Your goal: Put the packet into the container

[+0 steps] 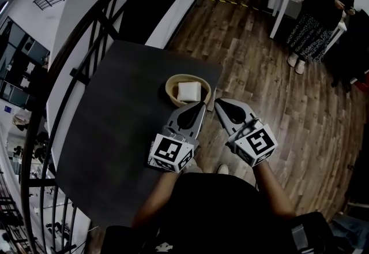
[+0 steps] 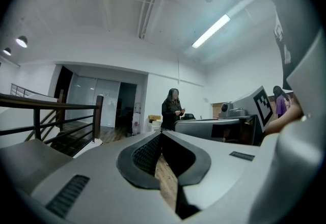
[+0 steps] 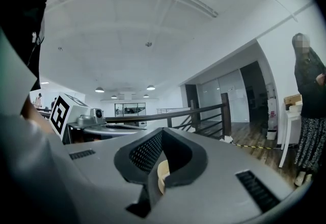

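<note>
Left tongs (image 1: 198, 108) and right tongs (image 1: 219, 103), both closed and empty, hover beside the bowl (image 1: 169, 86) already holding the packet (image 1: 190, 91), so the task looks done.

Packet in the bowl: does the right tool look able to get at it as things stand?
Probably yes. The packet lies uncovered in the open bowl, just ahead of the right tool, with nothing between them. Its jaws are shut and empty, so they would need opening first.
</note>
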### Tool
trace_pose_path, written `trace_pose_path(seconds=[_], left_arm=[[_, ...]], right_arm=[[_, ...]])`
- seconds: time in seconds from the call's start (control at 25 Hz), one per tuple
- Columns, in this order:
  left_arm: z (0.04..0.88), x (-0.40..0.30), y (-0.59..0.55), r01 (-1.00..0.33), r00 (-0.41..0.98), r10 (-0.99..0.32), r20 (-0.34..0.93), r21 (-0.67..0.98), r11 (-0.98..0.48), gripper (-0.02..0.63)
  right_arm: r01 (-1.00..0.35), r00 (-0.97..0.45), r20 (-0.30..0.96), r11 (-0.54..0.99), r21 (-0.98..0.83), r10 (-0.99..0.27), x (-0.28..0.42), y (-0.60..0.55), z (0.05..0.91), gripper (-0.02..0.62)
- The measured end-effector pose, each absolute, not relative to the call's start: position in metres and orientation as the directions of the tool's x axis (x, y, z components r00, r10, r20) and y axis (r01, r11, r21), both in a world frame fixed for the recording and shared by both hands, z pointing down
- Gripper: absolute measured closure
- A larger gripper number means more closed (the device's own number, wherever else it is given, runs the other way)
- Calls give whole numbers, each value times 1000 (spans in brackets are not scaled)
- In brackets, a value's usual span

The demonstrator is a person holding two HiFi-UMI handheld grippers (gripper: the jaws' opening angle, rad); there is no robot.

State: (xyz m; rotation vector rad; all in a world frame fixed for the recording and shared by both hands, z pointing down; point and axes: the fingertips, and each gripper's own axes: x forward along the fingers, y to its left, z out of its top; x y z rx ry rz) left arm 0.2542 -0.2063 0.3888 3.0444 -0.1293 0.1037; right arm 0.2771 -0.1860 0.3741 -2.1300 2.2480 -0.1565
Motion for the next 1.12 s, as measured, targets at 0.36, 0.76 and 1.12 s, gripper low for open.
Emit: trace_pose_path(seconds=[0.36,0.76,1.12], left_arm=[[394,248,-212,-103,991,-96,97,72,-992,598],[397,250,-213,-97,991,-87,101,101,-990,598],[401,245,-215,-107,989,-97,108,93,-990,598]], right_arm=[[-993,-76,49,71,-96,-996,267,-191,373,591],[-993,-77,51,71,-94,-996,266,-192,375,591],[-994,-76,79,69,-86,-994,262,-189,378,591]])
